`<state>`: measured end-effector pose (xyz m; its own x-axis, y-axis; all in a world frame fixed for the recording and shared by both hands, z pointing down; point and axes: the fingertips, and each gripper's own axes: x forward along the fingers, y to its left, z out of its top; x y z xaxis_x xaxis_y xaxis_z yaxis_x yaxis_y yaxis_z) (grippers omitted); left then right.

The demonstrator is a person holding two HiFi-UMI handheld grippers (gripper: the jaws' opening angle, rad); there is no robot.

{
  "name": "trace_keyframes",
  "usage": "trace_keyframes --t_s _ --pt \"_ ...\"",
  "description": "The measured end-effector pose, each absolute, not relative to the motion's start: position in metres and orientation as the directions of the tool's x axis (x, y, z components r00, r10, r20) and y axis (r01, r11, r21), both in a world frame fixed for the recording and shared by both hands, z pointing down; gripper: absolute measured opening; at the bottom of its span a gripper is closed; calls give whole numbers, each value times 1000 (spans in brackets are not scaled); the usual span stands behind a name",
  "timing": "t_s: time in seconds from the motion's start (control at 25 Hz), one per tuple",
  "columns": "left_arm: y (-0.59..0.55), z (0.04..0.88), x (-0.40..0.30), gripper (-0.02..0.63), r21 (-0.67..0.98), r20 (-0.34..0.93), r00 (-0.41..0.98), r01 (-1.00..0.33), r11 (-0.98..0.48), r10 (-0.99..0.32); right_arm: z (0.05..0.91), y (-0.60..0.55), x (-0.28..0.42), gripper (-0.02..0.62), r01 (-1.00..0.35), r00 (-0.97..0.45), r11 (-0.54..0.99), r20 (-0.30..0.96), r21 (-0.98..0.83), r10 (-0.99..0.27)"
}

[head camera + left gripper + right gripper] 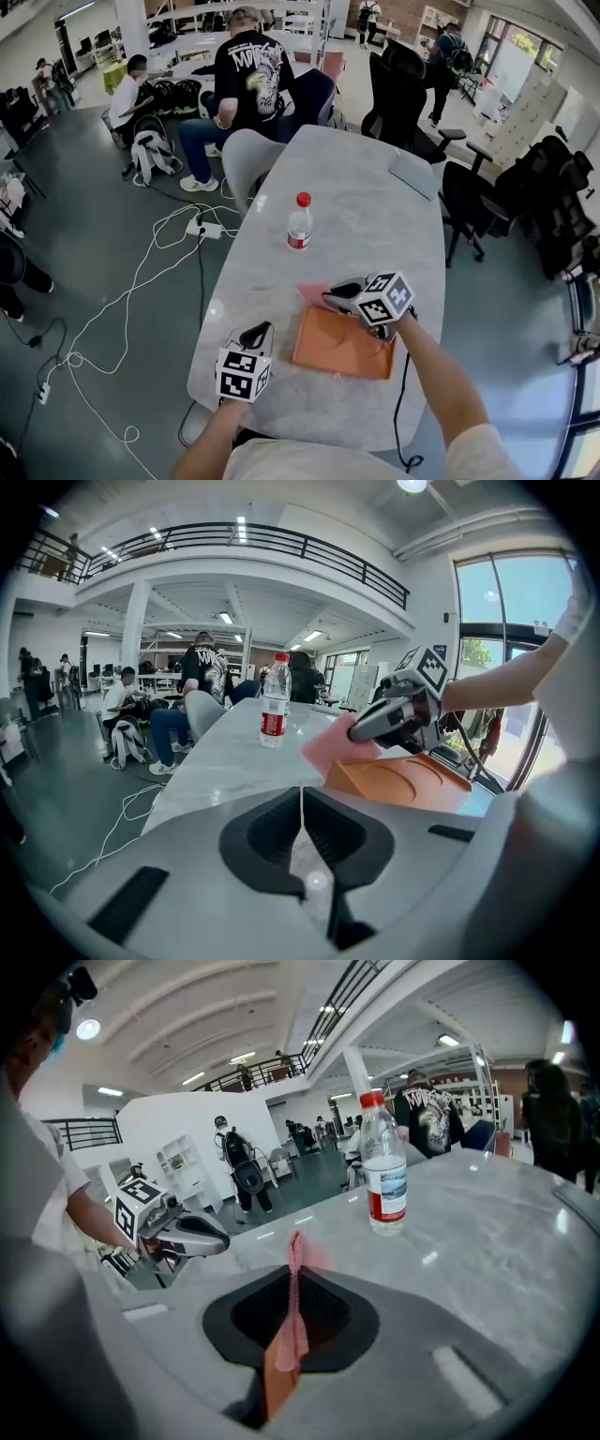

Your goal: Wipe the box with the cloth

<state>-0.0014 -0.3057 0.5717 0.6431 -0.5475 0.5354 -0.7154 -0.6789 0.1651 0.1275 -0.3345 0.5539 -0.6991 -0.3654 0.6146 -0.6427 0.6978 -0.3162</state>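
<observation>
Right gripper [336, 296] is clamped on one edge of the pink cloth [311, 294], which hangs over the far-left corner of the orange box [342, 345] on the counter [356, 216]. Left gripper [257, 336] is fully closed, holds nothing, and sits apart from the box at its left. Risk: the box is unbraced, so wiping pressure may skate it across the smooth counter. The thin pinch may also let the cloth pull free. The bottle [299, 222] stands well apart, so a knock looks unlikely.

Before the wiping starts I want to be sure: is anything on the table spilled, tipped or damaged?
Nothing stands out. The bottle stands upright and capped, the orange box lies flat on the table, and the right gripper holds the pink cloth.
</observation>
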Motion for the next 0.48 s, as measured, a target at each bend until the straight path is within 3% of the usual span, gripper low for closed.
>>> trace_keyframes --t_s 0.48 --pt "-311 586 -10 17 185 546 630 -733 -654 -552 583 -332 106 15 -559 -771 626 619 -544 -151"
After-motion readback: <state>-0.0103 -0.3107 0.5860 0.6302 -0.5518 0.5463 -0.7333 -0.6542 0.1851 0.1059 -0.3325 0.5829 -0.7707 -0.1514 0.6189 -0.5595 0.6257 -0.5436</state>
